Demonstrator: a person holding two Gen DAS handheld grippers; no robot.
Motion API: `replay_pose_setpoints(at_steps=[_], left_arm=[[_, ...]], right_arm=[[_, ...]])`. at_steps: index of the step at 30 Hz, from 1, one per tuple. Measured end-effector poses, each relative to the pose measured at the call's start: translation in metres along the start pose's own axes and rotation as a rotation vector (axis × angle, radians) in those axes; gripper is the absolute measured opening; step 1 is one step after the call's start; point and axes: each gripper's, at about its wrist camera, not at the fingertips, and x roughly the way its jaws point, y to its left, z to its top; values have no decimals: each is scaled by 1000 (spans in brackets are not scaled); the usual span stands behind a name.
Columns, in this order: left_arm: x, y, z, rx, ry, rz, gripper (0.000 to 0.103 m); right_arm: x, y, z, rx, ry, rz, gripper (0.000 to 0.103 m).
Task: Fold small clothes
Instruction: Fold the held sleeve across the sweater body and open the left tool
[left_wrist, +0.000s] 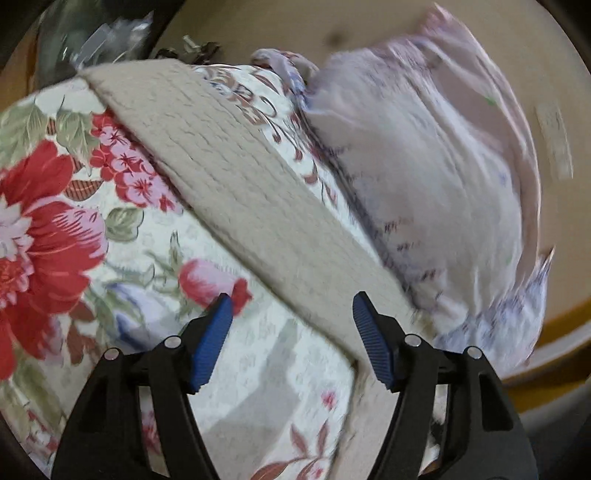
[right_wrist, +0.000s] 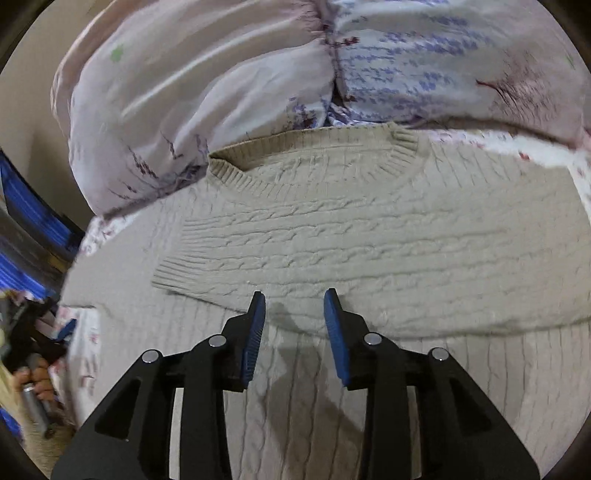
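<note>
Both grippers empty, left gripper (left_wrist: 291, 310) wide, right gripper (right_wrist: 294, 306) narrower; sweater (right_wrist: 369, 240) sleeve edge should be pinched squarely before folding.

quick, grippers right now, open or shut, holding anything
left gripper: open, holding nothing, above the floral bedspread
right gripper: open, holding nothing, over the beige sweater

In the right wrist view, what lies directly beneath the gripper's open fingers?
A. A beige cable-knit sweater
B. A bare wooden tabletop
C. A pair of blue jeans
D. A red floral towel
A: the right gripper hangs open, with nothing between its fingers, over the beige cable-knit sweater, whose ribbed collar shows near the pillow.
</note>
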Motion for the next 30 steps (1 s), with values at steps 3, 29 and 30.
replay_pose_setpoints(at_steps=[3,29,30], left_arm=[[3,6,10,-76,-27,-20,65],[45,-158,-57,207,30,-362,7],[53,-166,-69,229,53,-371,7]], right_arm=[[-7,-3,-3,19,-4,15,41],[-52,-26,-12,50,-76,50,46],[-53,-28,-13,55,-78,47,46]])
